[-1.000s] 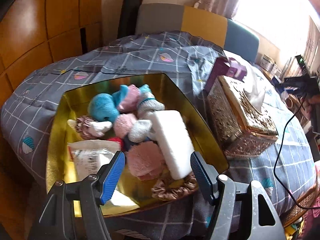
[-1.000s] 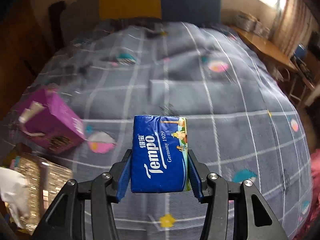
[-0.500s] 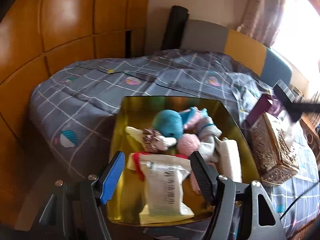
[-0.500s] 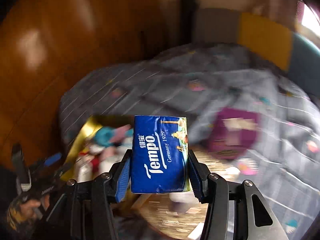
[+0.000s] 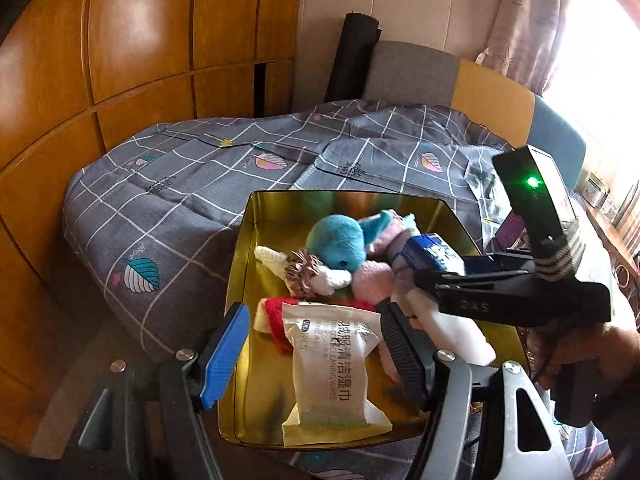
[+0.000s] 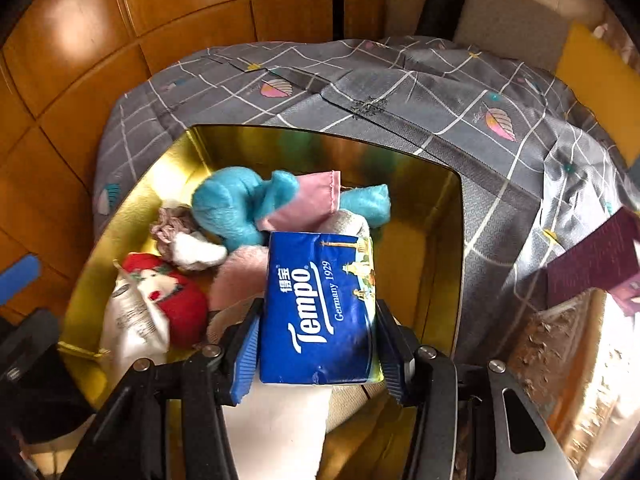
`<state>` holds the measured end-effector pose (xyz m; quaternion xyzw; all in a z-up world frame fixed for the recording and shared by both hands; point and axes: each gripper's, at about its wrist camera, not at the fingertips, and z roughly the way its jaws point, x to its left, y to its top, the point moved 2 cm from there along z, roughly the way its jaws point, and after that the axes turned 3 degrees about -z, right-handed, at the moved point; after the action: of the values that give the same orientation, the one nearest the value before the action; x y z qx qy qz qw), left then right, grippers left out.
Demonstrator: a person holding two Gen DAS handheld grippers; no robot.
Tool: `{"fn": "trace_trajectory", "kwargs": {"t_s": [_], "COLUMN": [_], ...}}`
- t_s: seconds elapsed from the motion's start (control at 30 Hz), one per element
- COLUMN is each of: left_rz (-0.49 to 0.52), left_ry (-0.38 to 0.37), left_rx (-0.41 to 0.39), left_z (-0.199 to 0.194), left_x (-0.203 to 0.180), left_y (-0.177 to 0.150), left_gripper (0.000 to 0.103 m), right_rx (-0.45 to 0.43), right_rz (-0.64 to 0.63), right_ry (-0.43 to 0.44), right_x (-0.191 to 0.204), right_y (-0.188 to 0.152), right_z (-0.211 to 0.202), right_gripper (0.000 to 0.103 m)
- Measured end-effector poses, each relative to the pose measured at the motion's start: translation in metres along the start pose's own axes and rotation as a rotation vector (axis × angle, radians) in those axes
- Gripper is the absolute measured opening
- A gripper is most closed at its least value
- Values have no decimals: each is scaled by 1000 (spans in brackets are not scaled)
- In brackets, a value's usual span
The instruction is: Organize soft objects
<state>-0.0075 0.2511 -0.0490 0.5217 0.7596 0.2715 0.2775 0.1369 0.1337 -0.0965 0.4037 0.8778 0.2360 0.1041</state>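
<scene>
A gold tin box (image 5: 244,248) (image 6: 440,240) sits on the grey checked bed cover and holds several soft items: a blue plush (image 5: 336,240) (image 6: 228,204), pink puffs, a red item (image 6: 180,300) and a white wipes pack (image 5: 332,368) (image 6: 132,320). My right gripper (image 6: 316,336) is shut on a blue Tempo tissue pack (image 6: 320,308) and holds it over the box; the pack also shows in the left wrist view (image 5: 428,256). My left gripper (image 5: 316,352) is open and empty at the box's near edge, above the wipes pack.
The grey bed cover (image 5: 168,208) lies against wooden wardrobe panels (image 5: 120,40) at the left. A purple box (image 6: 596,260) and an ornate gold tissue box (image 6: 552,344) stand right of the tin. A headboard (image 5: 492,96) is at the back.
My right gripper has swung from over the bare bed cover to over the gold box with the tissue pack. My left gripper has shifted left along the box and stayed open.
</scene>
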Motion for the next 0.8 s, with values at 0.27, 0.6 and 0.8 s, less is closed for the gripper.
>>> {"fn": "trace_trajectory", "kwargs": {"t_s": [0.27, 0.6, 0.8], "left_rz": [1, 3, 1], "left_ry": [-2, -2, 1], "left_rx": [2, -19, -46], "left_z": [0, -7, -13], "left_x": [-5, -11, -22], "left_y": [-3, -3, -4], "left_gripper": [69, 69, 69], "right_rx": [-38, -174, -268], "right_rz": [-3, 21, 94], "right_ry": [-9, -100, -207], "right_x": [5, -2, -16], "right_y": [-4, -19, -41], "right_z": [-11, -54, -93], "right_gripper": [54, 79, 86]}}
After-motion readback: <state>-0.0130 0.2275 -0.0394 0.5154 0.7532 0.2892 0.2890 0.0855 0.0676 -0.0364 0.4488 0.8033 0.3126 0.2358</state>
